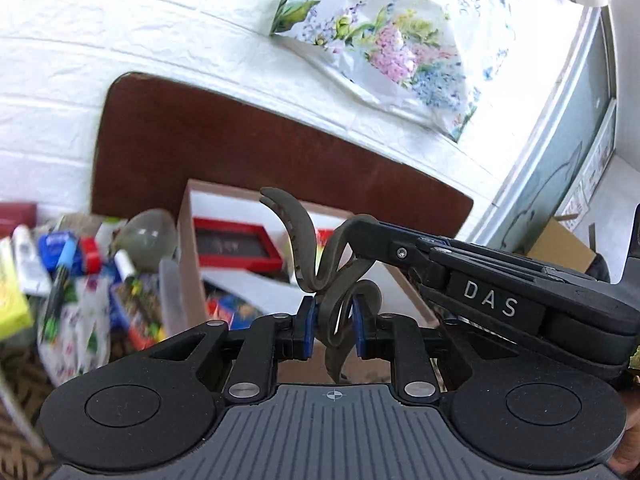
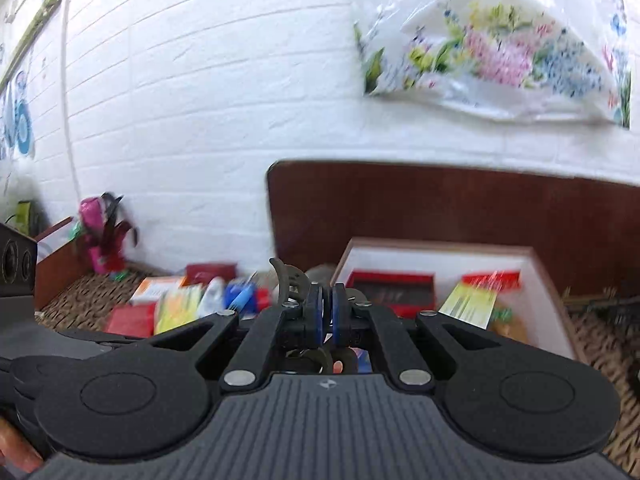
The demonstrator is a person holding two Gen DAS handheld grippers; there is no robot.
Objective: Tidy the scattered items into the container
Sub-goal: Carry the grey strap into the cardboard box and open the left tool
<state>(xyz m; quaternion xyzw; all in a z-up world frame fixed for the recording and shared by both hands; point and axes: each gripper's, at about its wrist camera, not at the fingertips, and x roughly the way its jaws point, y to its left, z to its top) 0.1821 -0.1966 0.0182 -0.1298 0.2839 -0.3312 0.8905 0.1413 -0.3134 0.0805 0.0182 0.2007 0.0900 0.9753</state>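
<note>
My left gripper (image 1: 335,320) is shut on a dark olive hair claw clip (image 1: 320,256), held up above the near edge of the open cardboard box (image 1: 186,216). My right gripper (image 2: 326,312) reaches in from the right in the left wrist view (image 1: 360,236) and its jaws are shut on one curved wing of the same clip; a prong of the clip (image 2: 286,276) sticks up just left of its pads. The box (image 2: 536,268) holds a red-framed case (image 1: 236,242), a yellow and red packet (image 2: 472,300) and other items.
Left of the box lies a heap of scattered items: a grey egg-shaped thing (image 1: 150,236), white tubes (image 1: 26,256), blue and red packets (image 1: 68,252) and a yellow-green pack (image 2: 176,308). A brown board (image 1: 240,148) leans on the white brick wall. A woven mat (image 2: 80,296) covers the table.
</note>
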